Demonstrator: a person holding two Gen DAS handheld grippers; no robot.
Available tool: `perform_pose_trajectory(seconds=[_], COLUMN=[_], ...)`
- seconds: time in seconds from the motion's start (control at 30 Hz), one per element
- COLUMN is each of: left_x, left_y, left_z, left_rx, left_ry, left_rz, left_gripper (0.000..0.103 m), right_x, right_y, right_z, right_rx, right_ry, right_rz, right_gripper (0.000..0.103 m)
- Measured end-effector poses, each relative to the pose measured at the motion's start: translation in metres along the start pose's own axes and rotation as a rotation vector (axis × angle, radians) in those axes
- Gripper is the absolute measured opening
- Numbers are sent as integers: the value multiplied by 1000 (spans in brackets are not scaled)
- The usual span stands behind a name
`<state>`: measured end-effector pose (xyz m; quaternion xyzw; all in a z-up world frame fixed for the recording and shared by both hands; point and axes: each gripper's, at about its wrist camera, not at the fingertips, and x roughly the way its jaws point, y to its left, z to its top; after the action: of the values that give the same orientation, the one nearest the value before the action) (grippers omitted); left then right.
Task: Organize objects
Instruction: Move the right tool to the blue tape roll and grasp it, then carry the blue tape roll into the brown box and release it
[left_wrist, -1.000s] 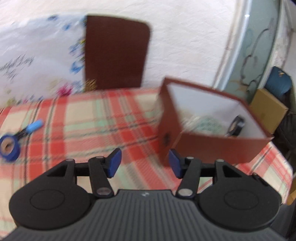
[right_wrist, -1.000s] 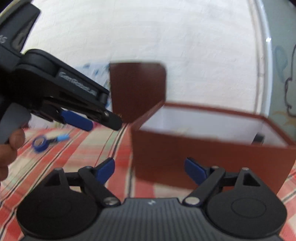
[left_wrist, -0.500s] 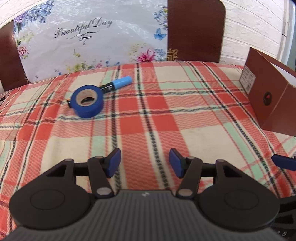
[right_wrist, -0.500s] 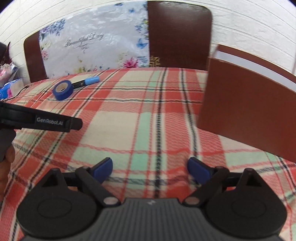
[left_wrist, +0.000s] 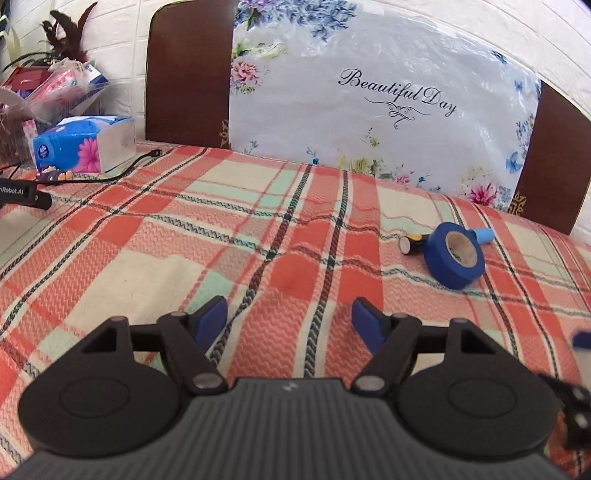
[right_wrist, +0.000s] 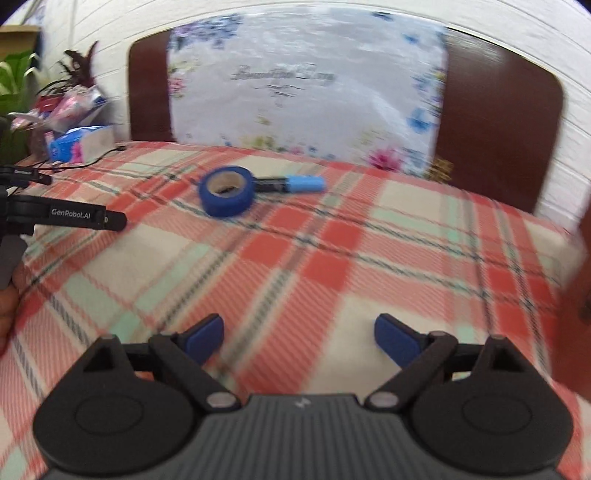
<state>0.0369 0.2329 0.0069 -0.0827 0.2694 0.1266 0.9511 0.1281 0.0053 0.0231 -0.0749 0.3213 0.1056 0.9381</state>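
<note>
Two grippers hang over a desk (left_wrist: 110, 258) covered in a red, cream and green plaid cloth, and neither holds anything: the left gripper (left_wrist: 289, 320) has its blue-padded fingers spread well apart, and the right gripper (right_wrist: 298, 338) is parted just as wide. The task's things lie ahead of both. A roll of blue tape (left_wrist: 454, 254) sits ahead and to the right of the left gripper, tilted so its cardboard core faces up and toward the camera. A marker (left_wrist: 412, 243) with a black body and a light blue cap (left_wrist: 484, 235) lies flat behind the roll and touching it; its long axis runs across the view, black end pointing left and capped end pointing right, with the roll hiding its middle. From the right wrist view the same tape (right_wrist: 227, 190) sits ahead and slightly left of the right gripper, and the marker (right_wrist: 291, 184) stretches rightward from it, cap to the right. Nothing but bare cloth lies between either gripper and these two. Far to the left of the left gripper stand a blue flowered tissue pack (left_wrist: 83, 144) and a black cable (left_wrist: 122, 171). Beyond the desk's far edge are brown chair backs (left_wrist: 188, 70) and a floral bag (left_wrist: 388, 99) printed "Beautiful Day". A blurred brown surface (right_wrist: 581, 280) fills the right edge of the right wrist view.
</note>
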Motion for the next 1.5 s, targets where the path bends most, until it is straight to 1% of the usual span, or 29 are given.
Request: perform_pose_trajectory(seconds=[0.1,0.23,0.3,0.33,0.37,0.4,0.47,0.53,0.63,0.8,0.87,0.97,1.0,1.03,1.07,1.1,1.13,1.2,1.23,1.27,1.3,1.33,1.37,1.43,1.5], left_x=[0,-1,0,1,3,3,3,3,3,3,4,0,-3,-8,-15,-22,-33,-52,-64,-74,-82,-91,-96,-99,-94], left_y=[-5,-3,-3,-2,0,0,0,0,0,-4,-8,-20,-24,-30,-39,-51,-68,-102,-122,-139,-154,-167,-178,-192,-200], left_z=[-1,-3,-3,-3,-3,-2,-2,-2,-2,-2,-2,-2,-2,-3,-5,-6,-8,-12,-14,-16,-18,-21,-24,-30,-37], left_rx=[15,12,18,15,10,7,6,4,5,33,56,98,88,66,40,25,19,39,66,103,147,193,233,286,310], left_ry=[-9,-15,-14,-13,-13,-13,-13,-12,-11,-5,2,25,41,61,86,112,143,196,226,256,281,299,316,356,393], left_rz=[-1,3,2,-1,-4,-7,-8,-10,-10,6,19,50,34,-5,-74,-149,-250,-411,-489,-546,-588,-618,-628,-620,-603], left_gripper=[76,76,75,75,75,75,76,76,76,76,76,76,76,76,75,74,69,69,69,68,67,66,65,61,61], right_x=[33,71,81,84,85,83,78,69,41,-29,-60,-101,-113,-123,-131,-136,-139,-138,-136,-136,-136,-137,-138,-139,-140], right_y=[20,40,46,49,52,54,51,44,29,-8,-26,-47,-52,-56,-59,-61,-62,-63,-63,-61,-60,-61,-63,-65,-65], right_z=[28,57,64,66,66,64,61,54,32,-24,-48,-81,-90,-97,-103,-108,-110,-109,-108,-107,-108,-109,-109,-111,-112], right_rx=[-34,-91,-128,-146,-165,-179,-177,-152,-124,-72,-30,33,48,60,64,67,68,71,64,55,51,53,59,72,72], right_ry=[-21,-56,-68,-70,-72,-78,-76,-63,-45,-12,0,2,0,-7,-10,-16,-20,-17,-14,-18,-22,-26,-29,-32,-37], right_rz=[9,-32,-18,-4,2,-7,6,15,24,32,8,-53,-66,-80,-88,-95,-94,-94,-97,-100,-102,-99,-94,-86,-84], right_gripper=[91,89,81,64,60,60,59,59,59,59,59,60,60,60,65,68,69,69,69,69,69,69,69,69,68])
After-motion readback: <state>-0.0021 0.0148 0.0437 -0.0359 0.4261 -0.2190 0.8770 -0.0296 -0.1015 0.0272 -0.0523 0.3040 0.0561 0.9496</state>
